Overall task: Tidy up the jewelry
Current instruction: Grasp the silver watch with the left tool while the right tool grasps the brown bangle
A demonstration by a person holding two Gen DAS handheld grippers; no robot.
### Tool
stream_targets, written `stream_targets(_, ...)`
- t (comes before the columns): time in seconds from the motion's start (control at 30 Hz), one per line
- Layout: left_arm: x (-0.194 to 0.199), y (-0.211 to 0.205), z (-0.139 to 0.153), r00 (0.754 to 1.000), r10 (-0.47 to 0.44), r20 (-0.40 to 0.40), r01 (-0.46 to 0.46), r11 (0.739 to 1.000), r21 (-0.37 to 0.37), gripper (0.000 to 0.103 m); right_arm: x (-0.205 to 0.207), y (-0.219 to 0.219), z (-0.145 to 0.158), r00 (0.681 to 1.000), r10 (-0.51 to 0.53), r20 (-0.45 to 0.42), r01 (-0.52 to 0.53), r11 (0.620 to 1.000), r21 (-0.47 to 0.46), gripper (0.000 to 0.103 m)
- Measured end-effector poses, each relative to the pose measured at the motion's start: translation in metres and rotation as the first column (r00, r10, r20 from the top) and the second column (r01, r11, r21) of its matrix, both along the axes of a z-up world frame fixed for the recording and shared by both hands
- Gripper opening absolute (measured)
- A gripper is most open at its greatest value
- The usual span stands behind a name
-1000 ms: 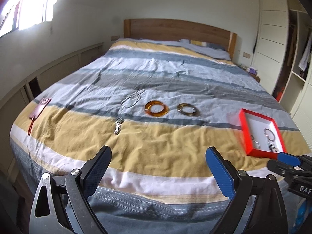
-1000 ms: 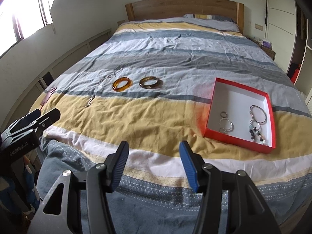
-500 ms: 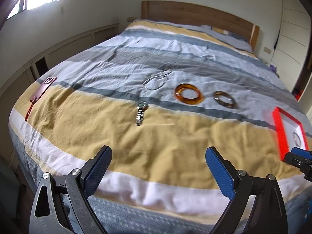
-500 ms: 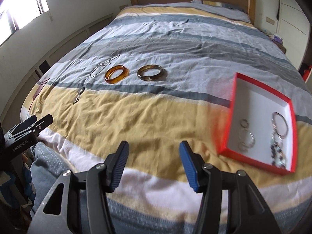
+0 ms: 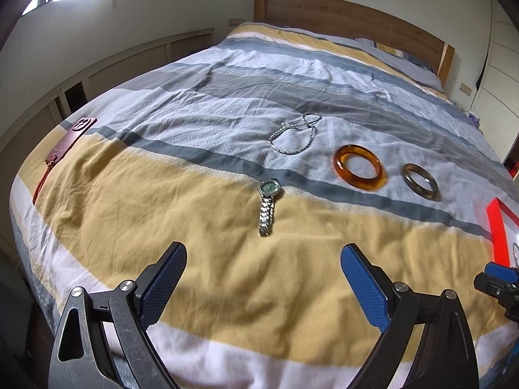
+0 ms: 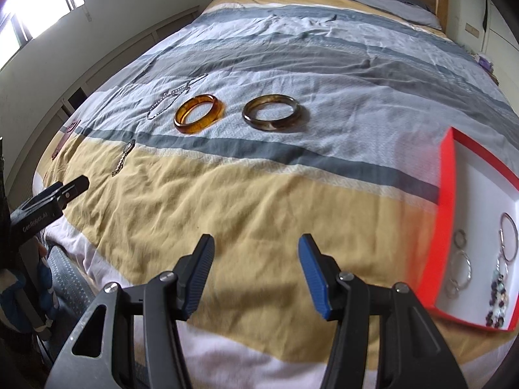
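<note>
A silver watch (image 5: 267,206) lies on the yellow stripe of the bed, straight ahead of my open, empty left gripper (image 5: 262,270). Beyond it lie a silver chain necklace (image 5: 293,136), an amber bangle (image 5: 358,167) and a dark brown bangle (image 5: 420,181). In the right wrist view the amber bangle (image 6: 199,113) and brown bangle (image 6: 271,112) lie ahead of my open, empty right gripper (image 6: 256,264); the watch (image 6: 123,158) and necklace (image 6: 172,97) are to the left. A red box (image 6: 447,194) with white inside holds several rings and a beaded piece at the right.
A dark red phone (image 5: 70,139) with a strap lies at the bed's left edge. The wooden headboard (image 5: 350,19) is at the far end, low cabinets (image 5: 129,64) along the left wall. The striped duvet (image 5: 227,259) is wrinkled.
Both grippers have moved forward and lower over the bed. The left view has swung left, bringing the watch ahead of it; the red box has slid to the right edge of both views.
</note>
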State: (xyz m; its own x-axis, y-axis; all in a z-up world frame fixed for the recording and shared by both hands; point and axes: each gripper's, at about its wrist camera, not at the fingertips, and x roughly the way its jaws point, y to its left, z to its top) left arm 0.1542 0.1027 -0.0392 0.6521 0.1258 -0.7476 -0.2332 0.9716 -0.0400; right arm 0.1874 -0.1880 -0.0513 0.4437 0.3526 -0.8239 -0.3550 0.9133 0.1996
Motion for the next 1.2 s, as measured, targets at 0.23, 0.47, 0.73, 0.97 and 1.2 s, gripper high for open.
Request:
stream_targets(0.23,0.023,0.010,-0.009,1.000,0.000,-0.008,0.000,1.000,-0.011,0.091,0.017,0.008,-0.010,1.000,0.010,-0.012,-0.010,1.000,-0.003,0.052)
stream_targets(0.47,0.044,0.014,-0.022,1.000,-0.010,-0.027,0.009,0.999,-0.037,0.084,0.035,0.013,-0.013,1.000,0.016,-0.010,-0.016,1.000,0.000,0.052)
stream_targets(0.73,0.070,0.027,-0.038,0.999,0.011,-0.044,-0.016,0.995,-0.100,0.078,0.077,0.031,-0.005,0.998,0.049,0.050,-0.049,0.999,-0.016,0.052)
stream_targets(0.97,0.086,0.028,-0.055,0.998,0.003,-0.070,-0.010,0.995,-0.102,0.073,0.116,0.046,-0.012,0.995,0.070,0.072,-0.067,0.997,-0.045,0.052)
stream_targets(1.2,0.089,0.021,-0.060,0.997,-0.041,-0.067,0.034,0.994,-0.100,0.055,0.146,0.061,-0.029,0.993,0.105,0.054,-0.101,0.992,-0.079,0.052)
